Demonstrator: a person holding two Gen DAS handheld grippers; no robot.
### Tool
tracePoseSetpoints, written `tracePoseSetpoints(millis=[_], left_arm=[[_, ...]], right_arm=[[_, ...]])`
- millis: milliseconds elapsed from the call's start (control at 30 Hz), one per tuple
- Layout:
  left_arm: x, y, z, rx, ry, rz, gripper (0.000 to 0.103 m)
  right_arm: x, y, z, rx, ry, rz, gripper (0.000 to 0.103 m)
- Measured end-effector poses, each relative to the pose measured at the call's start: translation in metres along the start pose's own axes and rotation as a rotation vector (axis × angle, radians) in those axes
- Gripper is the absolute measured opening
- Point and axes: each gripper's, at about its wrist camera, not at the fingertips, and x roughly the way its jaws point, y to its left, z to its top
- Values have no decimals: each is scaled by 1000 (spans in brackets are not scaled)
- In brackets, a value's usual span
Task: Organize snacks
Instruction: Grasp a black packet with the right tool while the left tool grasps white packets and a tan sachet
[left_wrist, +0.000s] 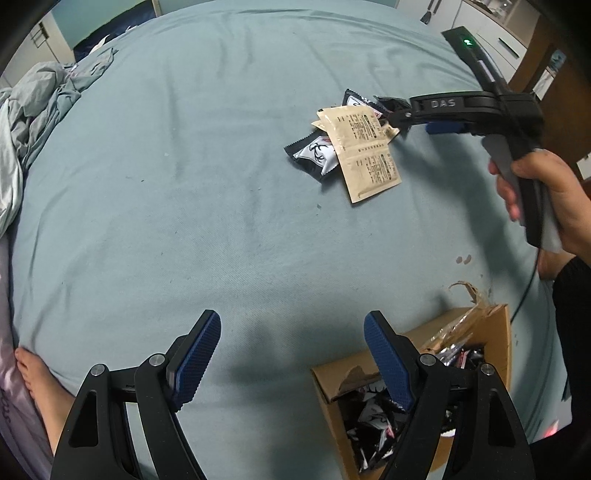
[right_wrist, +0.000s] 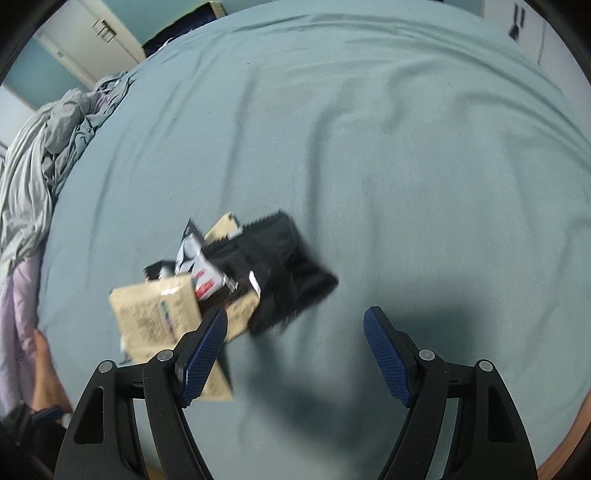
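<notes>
Both hand-held tools stand with their jaws spread and nothing between the blue pads. Starting at the far left of the left wrist view, a rumpled grey-blue blanket (left_wrist: 33, 110) lies heaped at the edge of the bed, and a bare foot (left_wrist: 35, 380) rests against the lower left edge of the pale blue bedsheet (left_wrist: 221, 184). Next comes the left gripper (left_wrist: 291, 354), pointing steeply down over bare sheet, its fingers wide apart and touching nothing. Just right of its right finger sits an open cardboard box (left_wrist: 498, 332) with torn flaps, part filled with black and white snack packets. Further up the sheet, well apart from the box, lies a small pile of snacks: beige sachets (left_wrist: 369, 162) with printed text overlapping black packets (left_wrist: 314, 153) that bear a white antler design. At the right, a hand (left_wrist: 554, 199) grips the handle of the right gripper (left_wrist: 397, 116), whose tips reach the far edge of that pile; whether they touch it cannot be told. In the right wrist view, which is blurred, the pile lies toward the left, with a beige sachet partly hidden behind the left finger and a black packet (right_wrist: 280, 266) beside it, ahead of the spread jaws and not between the pads.
</notes>
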Motion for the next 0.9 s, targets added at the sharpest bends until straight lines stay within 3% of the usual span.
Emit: tracePoseSetpoints(millis=[167, 233, 400, 567, 667, 900], left_arm=[[1, -3, 5, 0, -11, 19, 81], [3, -5, 9, 0, -25, 34, 81], [7, -10, 23, 5, -54, 49, 81], [20, -21, 45, 29, -73, 24, 81], [32, -27, 64, -23, -59, -46, 81], [68, -43, 126, -159, -64, -81, 81]], right_arm=[[10, 10, 2, -84, -29, 4, 75], [10, 11, 3, -114, -47, 34, 52], [-3, 3, -2, -141, -52, 65, 53], [-44, -7, -16, -126, -100, 135, 53], [-67, -17, -31, -141, -118, 174, 53], [-91, -40, -61, -128, -82, 244, 53]])
